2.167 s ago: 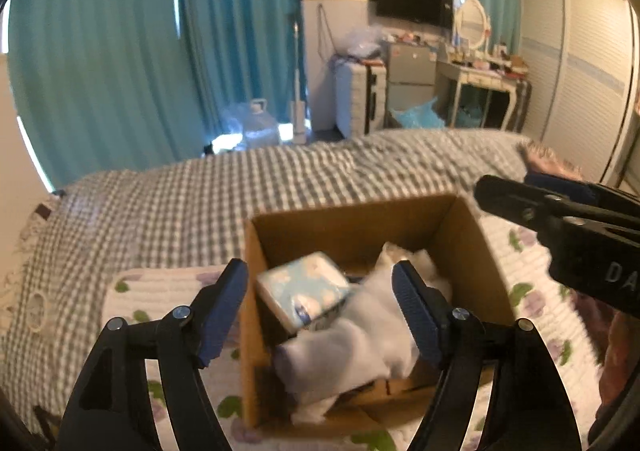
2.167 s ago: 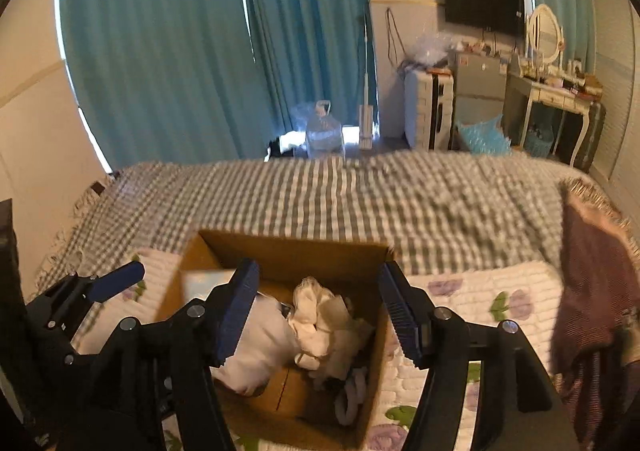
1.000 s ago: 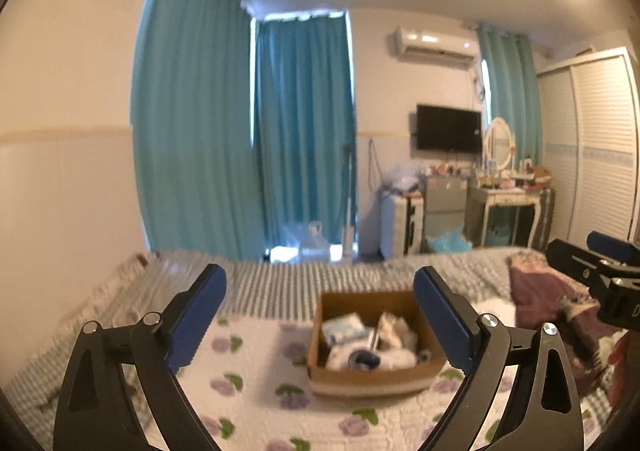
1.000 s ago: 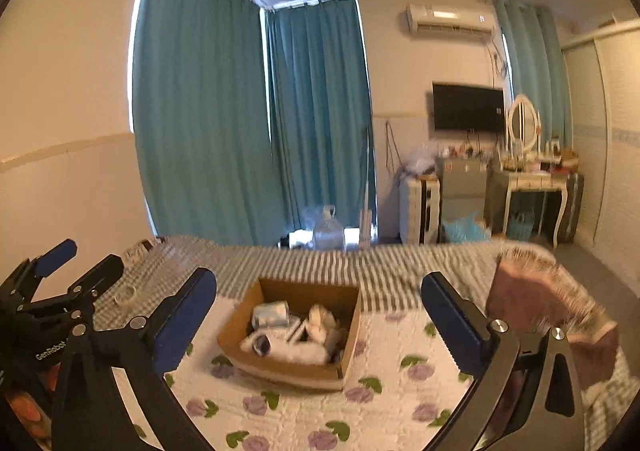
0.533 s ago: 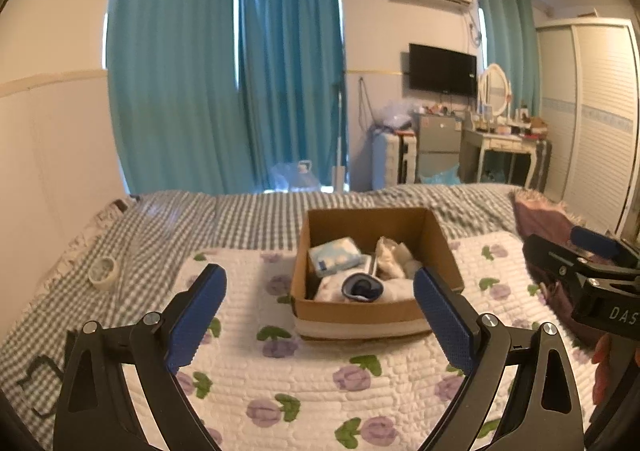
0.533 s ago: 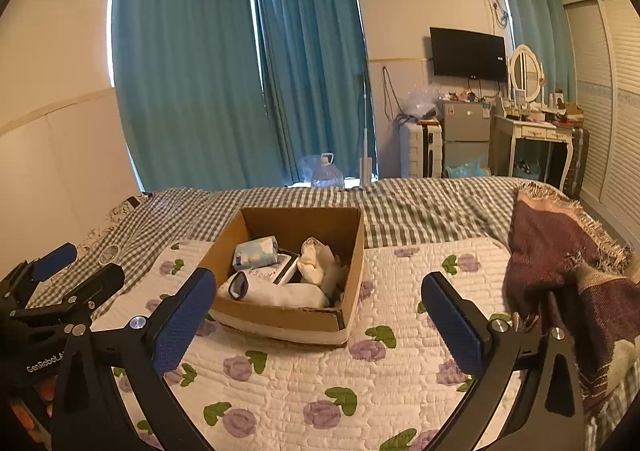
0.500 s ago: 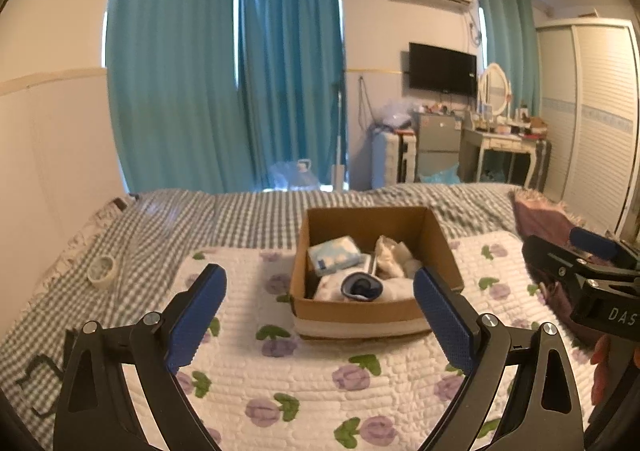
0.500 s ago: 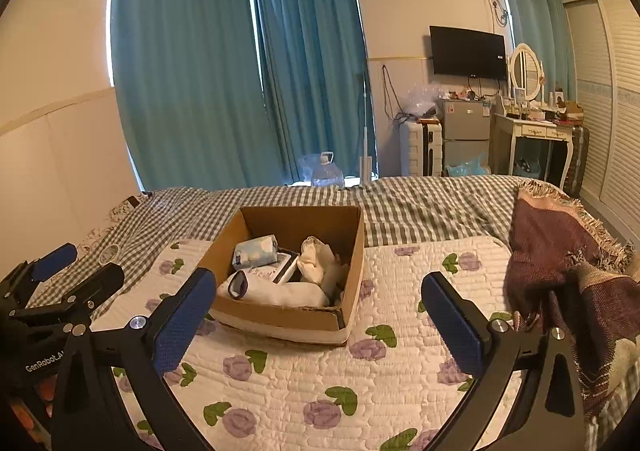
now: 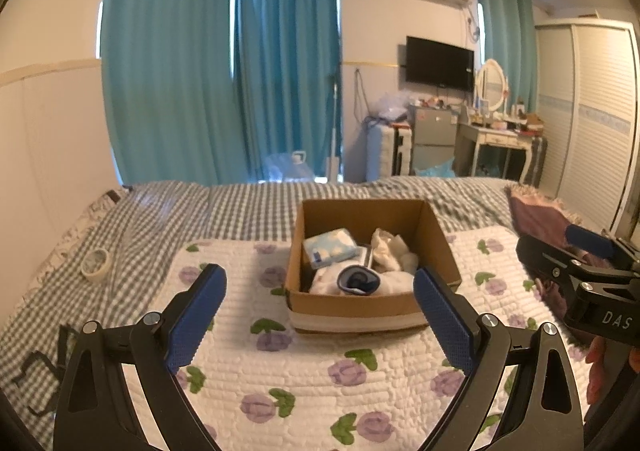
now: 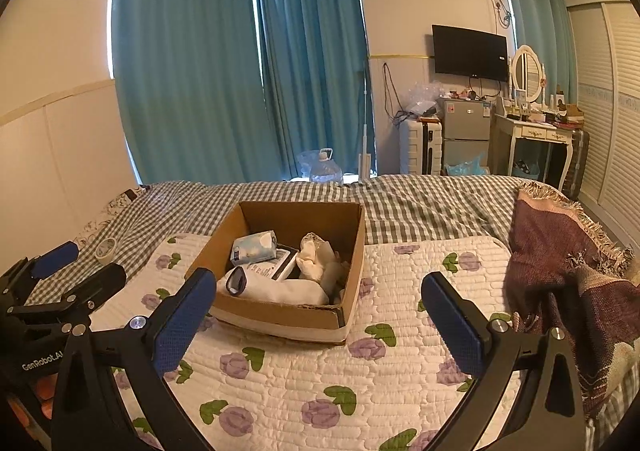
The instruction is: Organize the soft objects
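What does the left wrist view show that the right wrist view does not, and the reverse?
Only the left wrist view shows the right gripper from outside, at its right edge, and a black strap on the checked bedspread. Only the right wrist view shows the left gripper from outside and most of the maroon fringed throw. Both show the cardboard box of soft items on the floral quilt, the tape roll, and open fingers.

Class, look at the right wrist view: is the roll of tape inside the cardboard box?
No, the roll of tape lies on the checked sheet, left of the cardboard box.
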Motion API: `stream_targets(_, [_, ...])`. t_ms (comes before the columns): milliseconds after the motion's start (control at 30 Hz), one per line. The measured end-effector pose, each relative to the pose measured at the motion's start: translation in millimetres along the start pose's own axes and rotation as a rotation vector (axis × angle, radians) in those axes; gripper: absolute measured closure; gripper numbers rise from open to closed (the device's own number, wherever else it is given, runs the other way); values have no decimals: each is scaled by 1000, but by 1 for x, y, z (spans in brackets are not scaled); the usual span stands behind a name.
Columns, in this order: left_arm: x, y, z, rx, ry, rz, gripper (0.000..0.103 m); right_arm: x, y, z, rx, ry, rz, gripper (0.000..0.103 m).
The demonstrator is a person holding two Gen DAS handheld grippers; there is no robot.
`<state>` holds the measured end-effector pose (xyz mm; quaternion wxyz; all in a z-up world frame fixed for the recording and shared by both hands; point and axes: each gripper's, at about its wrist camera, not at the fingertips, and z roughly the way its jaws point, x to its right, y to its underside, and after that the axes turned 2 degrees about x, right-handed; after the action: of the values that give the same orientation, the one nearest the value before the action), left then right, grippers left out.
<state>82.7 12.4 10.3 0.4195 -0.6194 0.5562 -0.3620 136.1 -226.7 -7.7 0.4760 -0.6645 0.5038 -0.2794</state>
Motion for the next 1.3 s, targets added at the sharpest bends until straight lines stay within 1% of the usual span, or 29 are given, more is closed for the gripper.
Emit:
stream_targets(233, [-4, -1, 1, 1, 6, -14, 7, -1, 0, 0, 0, 0, -4, 0])
stream_targets(700, [-8, 1, 1, 1, 4, 1, 7, -2, 1, 0, 2, -2, -7, 0])
stream_targets(1300, [-14, -2, 0, 1, 8, -13, 7, -8, 0, -1, 7, -16, -5, 0])
